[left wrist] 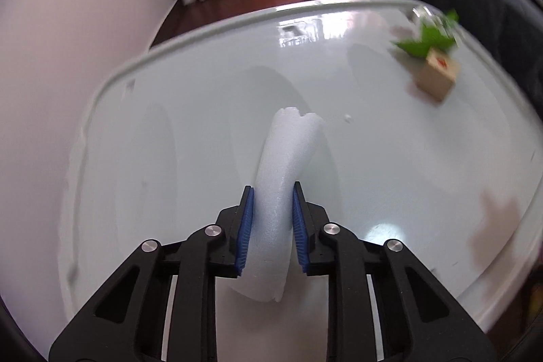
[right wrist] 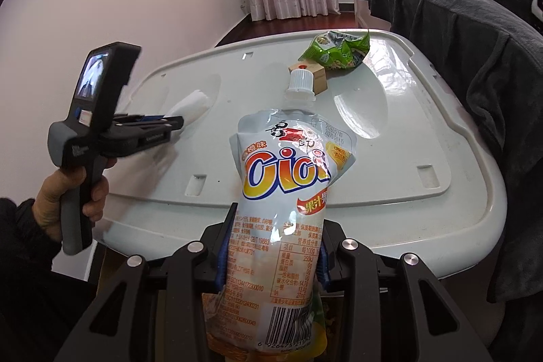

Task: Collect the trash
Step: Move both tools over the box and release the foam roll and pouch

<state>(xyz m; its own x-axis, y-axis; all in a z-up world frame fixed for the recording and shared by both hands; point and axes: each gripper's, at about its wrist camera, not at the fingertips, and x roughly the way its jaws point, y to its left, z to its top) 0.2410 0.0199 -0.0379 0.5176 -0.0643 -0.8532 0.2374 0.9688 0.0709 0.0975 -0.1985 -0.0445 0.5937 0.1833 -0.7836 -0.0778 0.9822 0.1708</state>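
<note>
Trash is half gathered: left tool (left wrist: 271, 219) is clenched on a white foam piece (left wrist: 285, 178), blue pads pressing both sides, foam sticking out forward and lifted over the white plastic surface (left wrist: 203, 111). Right tool (right wrist: 271, 253) is clamped on a spouted drink pouch (right wrist: 288, 192), held upright by its lower half, cap (right wrist: 299, 80) pointing away, pouch hanging off the near edge of the surface. Still lying on the surface at the far side: a green snack wrapper (right wrist: 339, 53) and a small tan carton (right wrist: 317, 75), touching or just beside each other. No bin or bag visible in either view, so drop-off spot unknown. Step in hand looks like carry, both tools loaded. Next move likely calls for taking both items to a bin, releasing, then coming back for wrapper and carton. Left view is motion-blurred, so carton details are unclear.
</note>
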